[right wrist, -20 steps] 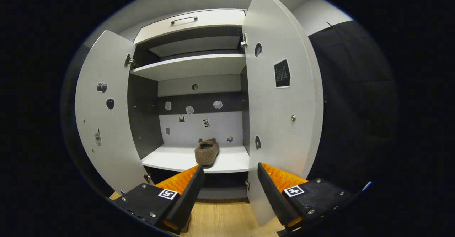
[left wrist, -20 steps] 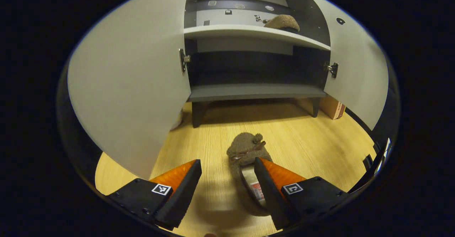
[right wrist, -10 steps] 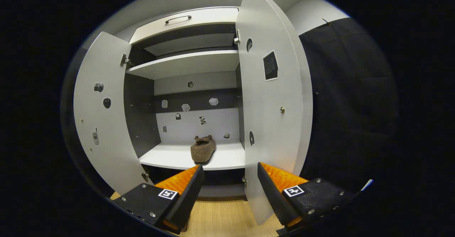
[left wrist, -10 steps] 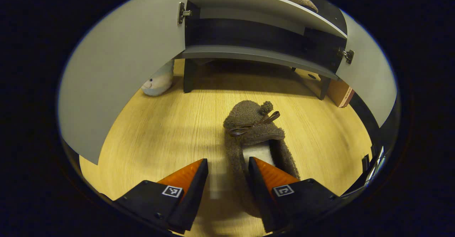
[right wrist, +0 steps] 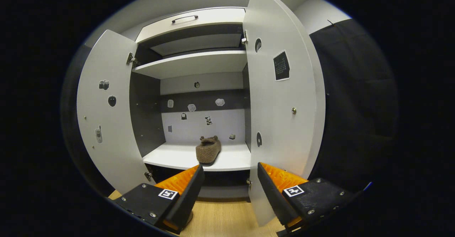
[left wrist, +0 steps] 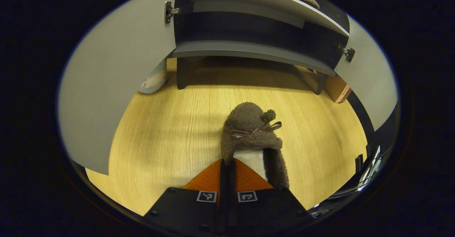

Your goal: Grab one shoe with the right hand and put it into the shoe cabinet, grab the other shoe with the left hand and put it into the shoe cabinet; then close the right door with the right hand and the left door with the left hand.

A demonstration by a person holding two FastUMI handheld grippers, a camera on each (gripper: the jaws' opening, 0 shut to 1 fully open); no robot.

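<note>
A moment ago the left gripper [left wrist: 227, 167] was open over the brown shoe [left wrist: 250, 133] on the floor [left wrist: 170, 133]. Now its fingers have squeezed together on the shoe's side wall, so the shoe looks ready to lift. The right gripper [right wrist: 229, 180] hangs open and empty. The other shoe [right wrist: 208, 149] already sits on a shelf [right wrist: 170, 157] inside the shoe cabinet [right wrist: 192, 64], and both doors are still open.

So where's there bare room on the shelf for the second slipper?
The white shelf is bare left of the slipper already on it, up to the dark side wall. On its right, toward the right door, only a narrower strip remains. The upper shelf looks bare too.
</note>
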